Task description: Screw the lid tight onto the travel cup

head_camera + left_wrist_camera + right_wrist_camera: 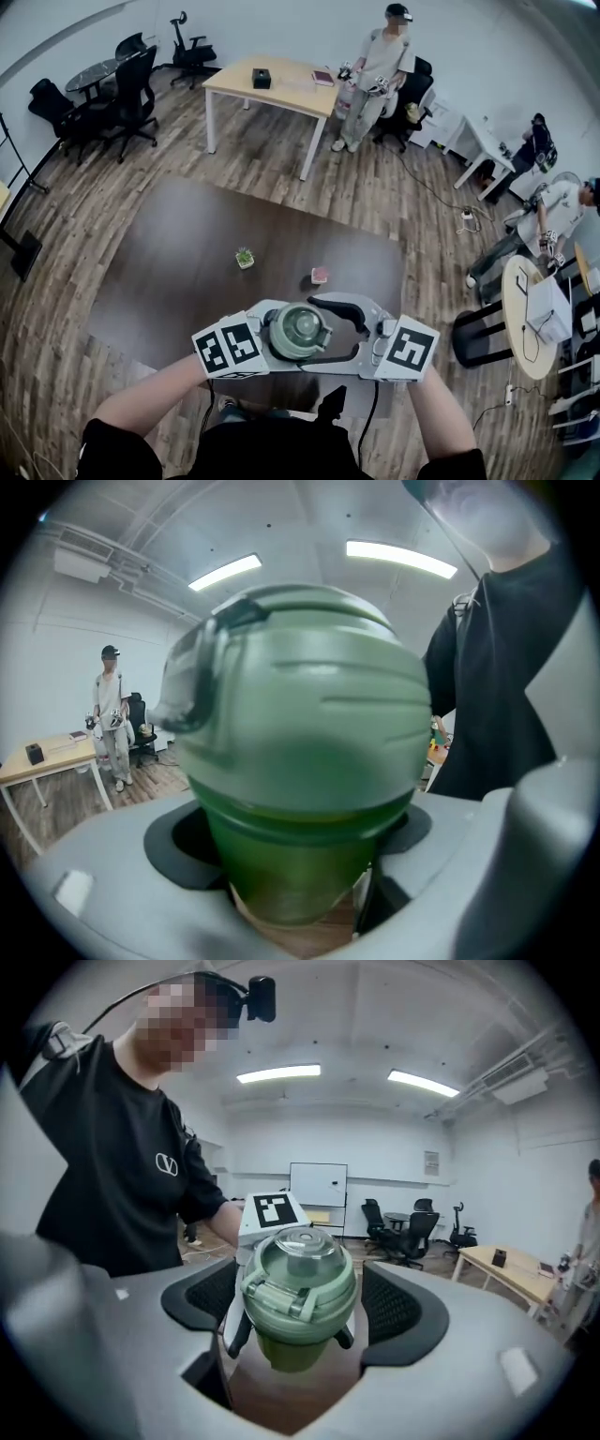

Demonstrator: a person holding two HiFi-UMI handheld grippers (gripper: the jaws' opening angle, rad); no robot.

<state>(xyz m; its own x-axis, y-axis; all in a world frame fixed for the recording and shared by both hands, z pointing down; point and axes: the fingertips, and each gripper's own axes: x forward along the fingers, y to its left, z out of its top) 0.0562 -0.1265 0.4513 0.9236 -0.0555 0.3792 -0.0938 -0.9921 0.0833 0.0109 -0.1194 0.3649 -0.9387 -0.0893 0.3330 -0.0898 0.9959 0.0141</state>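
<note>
Currently: green travel cup (298,330), lid (298,1274) sitting on top, held over the near edge of the dark table (169,272), close in front of the person. Left gripper (300,855): jaws clamped on the cup's body just under the lid. Right gripper (300,1321): jaws wide apart, lid between them, pads clear on both sides. Farther out on the table: small potted plant (245,257), pink item (320,275)
</note>
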